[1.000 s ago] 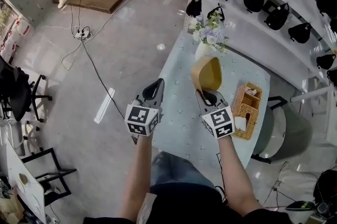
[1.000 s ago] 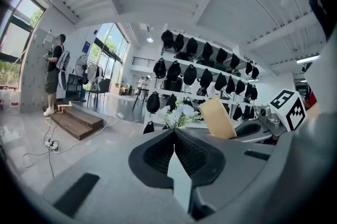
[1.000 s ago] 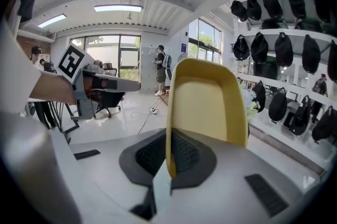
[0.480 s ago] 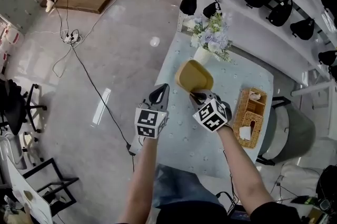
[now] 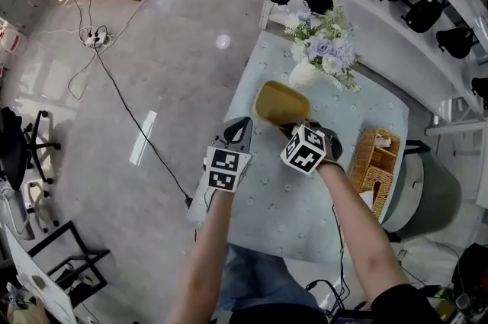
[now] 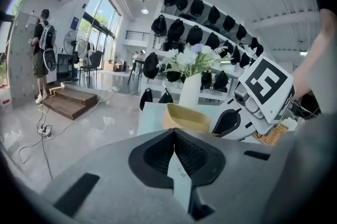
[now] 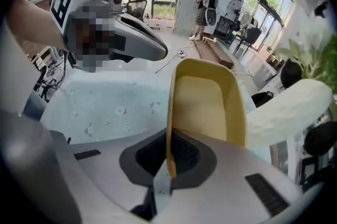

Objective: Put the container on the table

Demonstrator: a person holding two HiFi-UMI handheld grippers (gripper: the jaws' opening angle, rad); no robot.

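**Yellow container [image 7: 208,96] gripped over the table [image 5: 267,193]**

One wall of the yellow container is pinched between the jaws of the right gripper [image 7: 167,162]. The container is held over the pale flowered table, just beside a white vase of flowers [image 5: 305,73] — whether the tabletop is touched cannot be told. The left gripper [image 6: 174,150] is seen close by, jaws pressed together on nothing. A wicker basket [image 5: 374,162] is set at the table's right edge.
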